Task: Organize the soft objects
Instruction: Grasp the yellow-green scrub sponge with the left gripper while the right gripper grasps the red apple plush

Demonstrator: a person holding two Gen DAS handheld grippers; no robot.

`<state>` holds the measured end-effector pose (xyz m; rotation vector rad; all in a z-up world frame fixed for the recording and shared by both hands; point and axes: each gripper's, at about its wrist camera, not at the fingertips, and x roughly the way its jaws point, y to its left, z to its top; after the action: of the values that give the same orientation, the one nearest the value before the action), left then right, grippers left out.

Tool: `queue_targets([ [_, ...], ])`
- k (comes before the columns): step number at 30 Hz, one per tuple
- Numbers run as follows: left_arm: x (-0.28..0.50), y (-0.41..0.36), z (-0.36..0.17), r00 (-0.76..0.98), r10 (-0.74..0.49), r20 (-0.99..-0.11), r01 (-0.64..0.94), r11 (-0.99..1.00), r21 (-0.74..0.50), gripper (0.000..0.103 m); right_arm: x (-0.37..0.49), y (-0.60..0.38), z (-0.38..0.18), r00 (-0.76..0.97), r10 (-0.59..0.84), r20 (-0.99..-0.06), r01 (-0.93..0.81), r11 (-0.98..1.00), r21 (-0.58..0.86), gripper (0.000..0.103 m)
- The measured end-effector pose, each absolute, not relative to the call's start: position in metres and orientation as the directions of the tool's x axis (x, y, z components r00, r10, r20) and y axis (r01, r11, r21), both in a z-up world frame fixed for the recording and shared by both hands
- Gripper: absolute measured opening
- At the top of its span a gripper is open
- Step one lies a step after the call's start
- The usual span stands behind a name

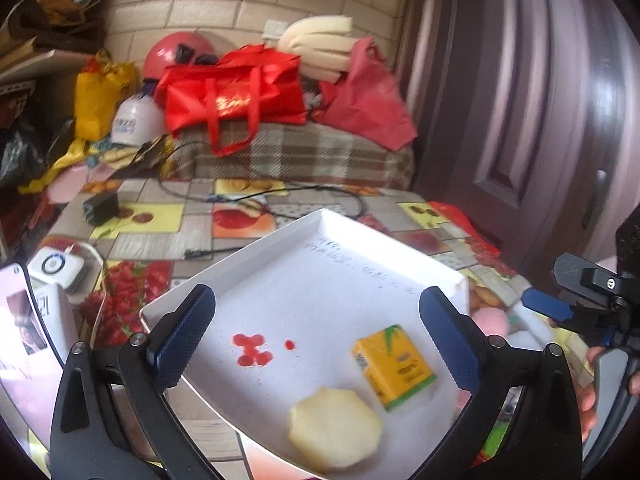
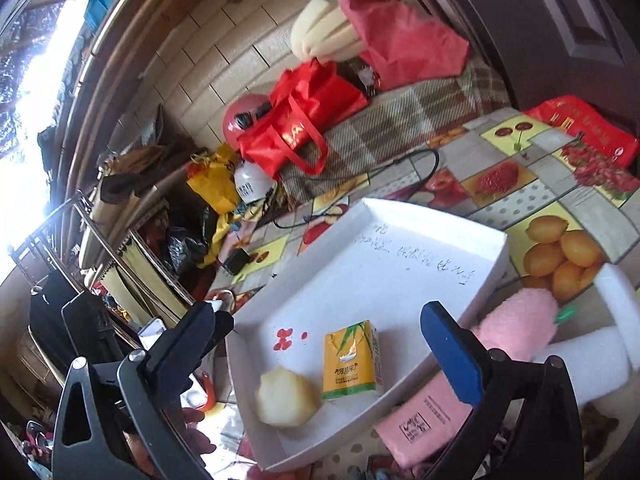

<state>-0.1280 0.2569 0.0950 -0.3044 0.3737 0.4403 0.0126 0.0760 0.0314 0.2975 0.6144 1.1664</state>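
my left gripper (image 1: 316, 340) hangs over the white tray (image 1: 360, 264) with its jaws wide open and nothing between them. my right gripper (image 2: 320, 344) also has its jaws wide open and holds nothing. inside the tray lie a yellow tissue pack (image 2: 352, 360) and a pale round sponge (image 2: 286, 398), near each other. just beside the tray, on the tabletop (image 2: 508, 184), lie a pink fluffy cloth (image 2: 516, 322), a pink packet (image 2: 428, 420) and white foam (image 2: 588, 360).
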Motion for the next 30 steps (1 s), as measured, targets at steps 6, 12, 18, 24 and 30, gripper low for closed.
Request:
queue_targets([
  [6, -0.171, 0.223, 0.11, 0.908, 0.223, -0.356, -0.291, 0.945, -0.15, 0.103, -0.01, 0.047, 0.034, 0.204, 0.935, -0.289, -0.852, 0.315, 0.418, 0.103],
  [12, -0.198, 0.191, 0.078, 0.87, 0.058, -0.489, -0.117, 0.989, -0.091, 0.103, -0.047, 0.042, -0.003, 0.144, 0.876, -0.461, -0.911, 0.299, 0.285, 0.103],
  [18, -0.187, 0.179, 0.044, 0.786, -0.019, -0.618, -0.057, 0.993, -0.103, 0.103, -0.064, 0.052, -0.034, 0.11, 0.833, -0.542, -0.925, 0.286, 0.251, 0.094],
  [24, -0.181, 0.163, 0.033, 0.745, -0.066, -0.664, 0.009, 0.996, -0.09, 0.092, -0.072, 0.063, -0.04, 0.096, 0.818, -0.567, -0.933, 0.272, 0.234, 0.081],
  [30, -0.169, 0.164, 0.015, 0.686, -0.077, -0.724, 0.003, 0.995, -0.103, 0.069, -0.073, 0.073, -0.047, 0.125, 0.795, -0.594, -0.936, 0.292, 0.195, 0.081],
])
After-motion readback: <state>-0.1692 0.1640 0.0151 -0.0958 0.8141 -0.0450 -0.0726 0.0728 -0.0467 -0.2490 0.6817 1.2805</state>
